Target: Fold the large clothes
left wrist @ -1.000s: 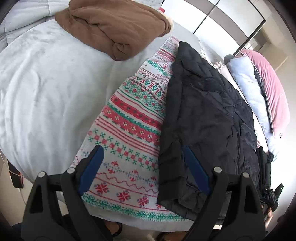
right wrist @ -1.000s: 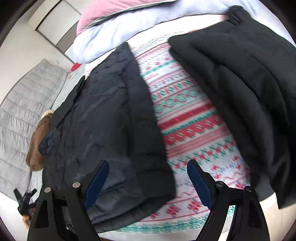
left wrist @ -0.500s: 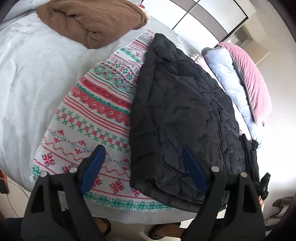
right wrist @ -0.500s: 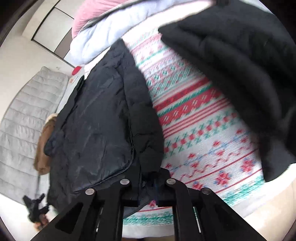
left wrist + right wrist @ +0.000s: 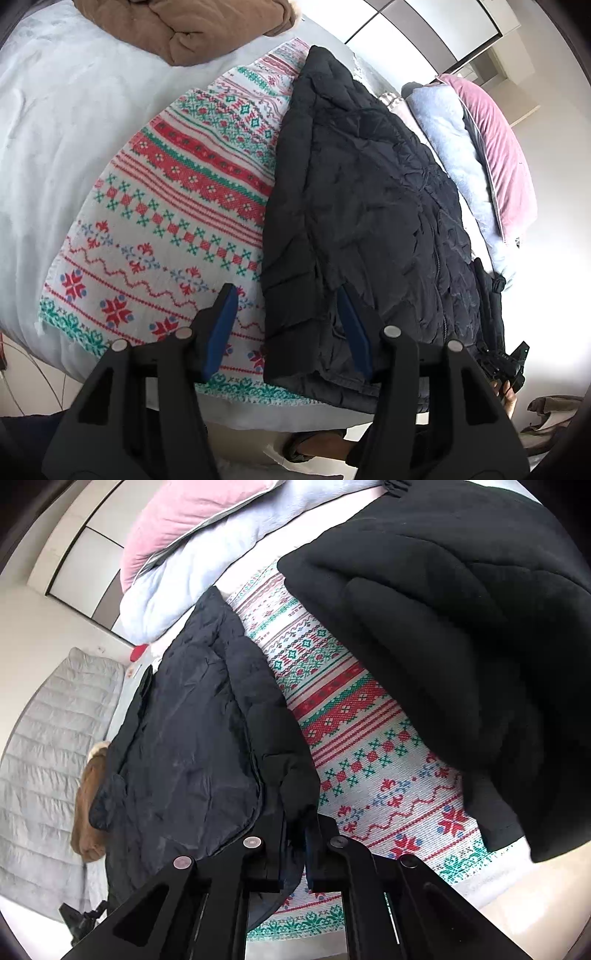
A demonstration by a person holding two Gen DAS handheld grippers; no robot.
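While the left tool [image 5: 288, 325] gapes wide over the black jacket [image 5: 362, 206], only the right-wrist view shows the right tool [image 5: 295, 845] pinching its hem.

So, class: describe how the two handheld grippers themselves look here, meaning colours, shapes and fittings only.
The left gripper has a matte black frame with two angular fingers, each lined with a flat blue pad, and round silver pivot bolts at the joints. The right gripper is built the same: black angular links with silver bolts. No cables, sleeves or markings show.
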